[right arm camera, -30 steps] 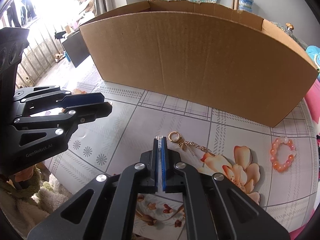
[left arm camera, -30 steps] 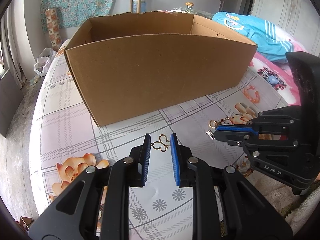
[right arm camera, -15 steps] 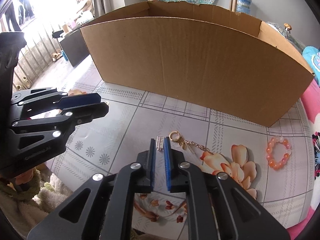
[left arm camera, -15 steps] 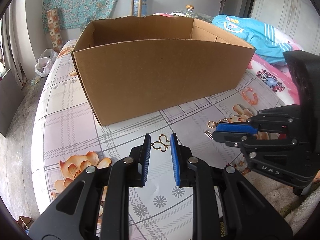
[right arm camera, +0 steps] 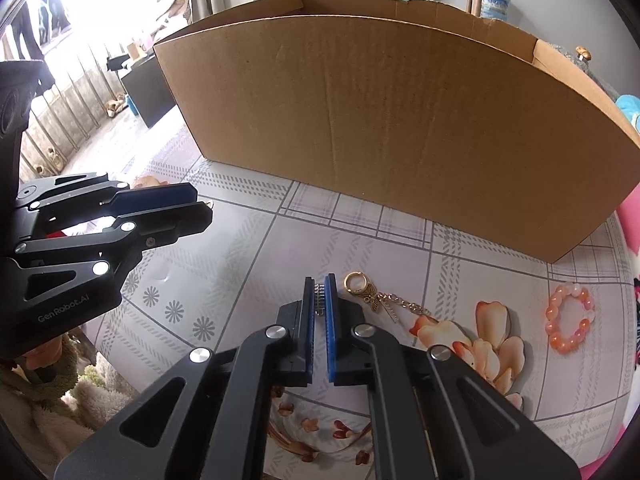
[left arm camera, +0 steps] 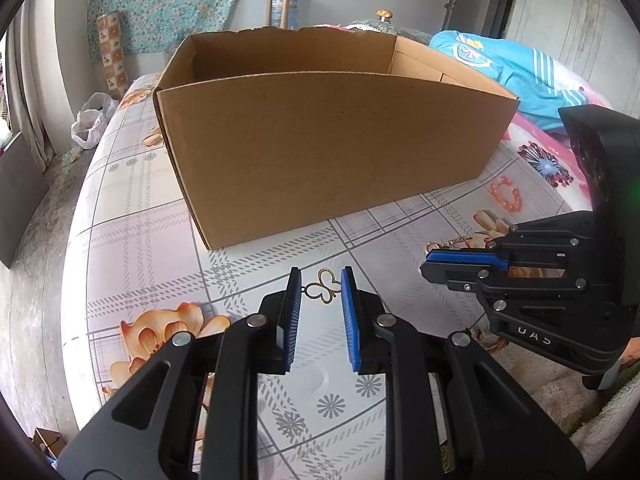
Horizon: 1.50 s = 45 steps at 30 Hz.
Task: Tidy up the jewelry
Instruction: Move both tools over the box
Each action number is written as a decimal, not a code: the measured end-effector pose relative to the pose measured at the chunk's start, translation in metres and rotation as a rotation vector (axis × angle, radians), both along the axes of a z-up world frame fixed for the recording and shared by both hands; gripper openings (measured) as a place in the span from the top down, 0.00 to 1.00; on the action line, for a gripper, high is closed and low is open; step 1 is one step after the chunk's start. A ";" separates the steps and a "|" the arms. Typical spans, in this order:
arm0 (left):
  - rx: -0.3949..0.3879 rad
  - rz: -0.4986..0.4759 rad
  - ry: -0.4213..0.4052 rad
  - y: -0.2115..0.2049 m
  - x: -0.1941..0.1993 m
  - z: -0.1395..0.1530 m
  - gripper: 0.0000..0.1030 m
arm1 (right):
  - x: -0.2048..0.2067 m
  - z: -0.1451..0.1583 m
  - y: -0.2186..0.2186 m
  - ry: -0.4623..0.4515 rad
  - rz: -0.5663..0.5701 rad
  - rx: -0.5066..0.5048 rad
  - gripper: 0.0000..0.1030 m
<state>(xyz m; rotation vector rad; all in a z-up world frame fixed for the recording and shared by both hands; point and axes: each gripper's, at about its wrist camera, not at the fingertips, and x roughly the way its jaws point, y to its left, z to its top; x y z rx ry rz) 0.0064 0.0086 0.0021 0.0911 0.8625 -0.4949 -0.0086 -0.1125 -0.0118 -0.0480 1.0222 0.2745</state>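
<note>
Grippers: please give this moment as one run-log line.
left gripper: holds butterfly pendant | right gripper: closing on silver strip

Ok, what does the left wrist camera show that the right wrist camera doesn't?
Only the left wrist view: the butterfly pendant seen clearly, gripped in the left gripper, and a plastic bag on the floor.
Only the right wrist view: the small silver piece between the closing jaws of the right gripper, and a bright window.
Both: the cardboard box, gold keychain and bead bracelet.
</note>
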 end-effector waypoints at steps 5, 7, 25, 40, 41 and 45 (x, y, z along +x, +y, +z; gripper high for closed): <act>0.002 0.001 -0.007 0.000 -0.001 0.002 0.82 | -0.006 0.001 -0.008 -0.007 -0.001 0.015 0.95; 0.003 0.001 -0.012 0.000 -0.002 0.003 0.82 | -0.010 0.005 -0.013 -0.018 0.000 0.022 0.95; -0.137 -0.092 -0.244 -0.014 0.008 0.112 0.82 | -0.008 0.126 -0.055 -0.392 -0.057 0.104 0.95; -0.013 -0.021 -0.023 -0.072 0.136 0.079 0.72 | 0.130 0.095 -0.093 -0.262 -0.221 0.103 0.94; -0.010 -0.013 -0.025 -0.071 0.137 0.079 0.68 | 0.131 0.095 -0.093 -0.266 -0.223 0.115 0.93; 0.014 0.015 -0.049 -0.072 0.134 0.081 0.55 | 0.126 0.101 -0.094 -0.307 -0.238 0.142 0.76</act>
